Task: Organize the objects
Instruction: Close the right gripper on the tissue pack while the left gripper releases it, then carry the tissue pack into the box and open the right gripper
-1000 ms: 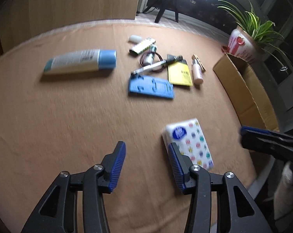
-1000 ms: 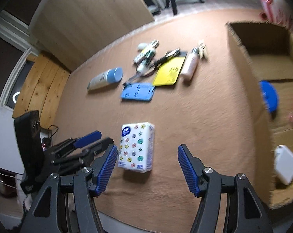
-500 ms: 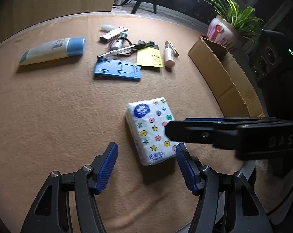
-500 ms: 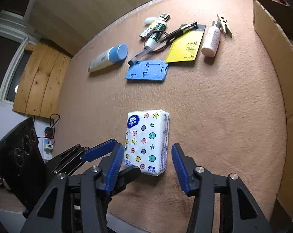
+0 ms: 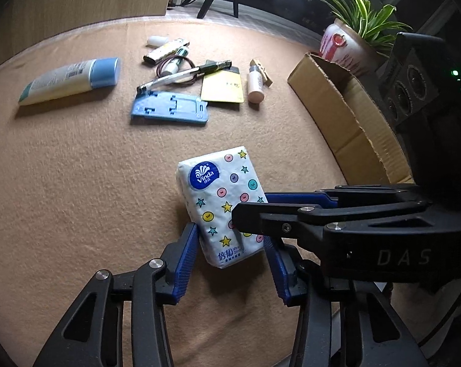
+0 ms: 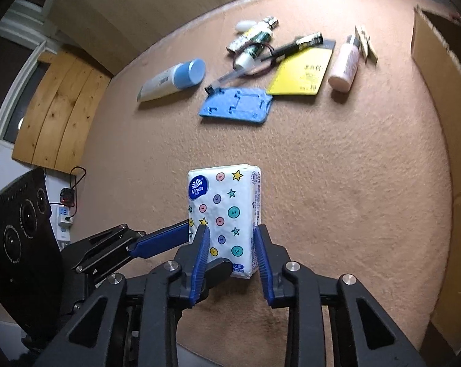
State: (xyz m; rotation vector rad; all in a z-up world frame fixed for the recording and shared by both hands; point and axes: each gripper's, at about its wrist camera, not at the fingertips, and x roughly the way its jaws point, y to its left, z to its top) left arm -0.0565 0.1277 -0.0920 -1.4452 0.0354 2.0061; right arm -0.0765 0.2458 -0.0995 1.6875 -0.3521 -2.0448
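Observation:
A white Vinda tissue pack (image 5: 222,205) with coloured dots and stars is tilted up off the tan cloth, and it also shows in the right wrist view (image 6: 224,214). My left gripper (image 5: 232,253) has its blue pads against the pack's near end on both sides. My right gripper (image 6: 230,249) is closed on the same pack from the other side. Its arm crosses the left wrist view over the pack's right corner. An open cardboard box (image 5: 346,113) stands at the right.
Further back lie a blue-capped tube (image 5: 71,81), a blue plastic holder (image 5: 169,110), a pen (image 5: 184,75), a yellow card (image 5: 222,88), a small pink bottle (image 5: 256,84), a clothespin and small batteries. A potted plant (image 5: 352,42) stands behind the box.
Both grippers moved in on the tissue pack and narrowed from wide open onto it. The pack went from lying flat to tilted up between them.

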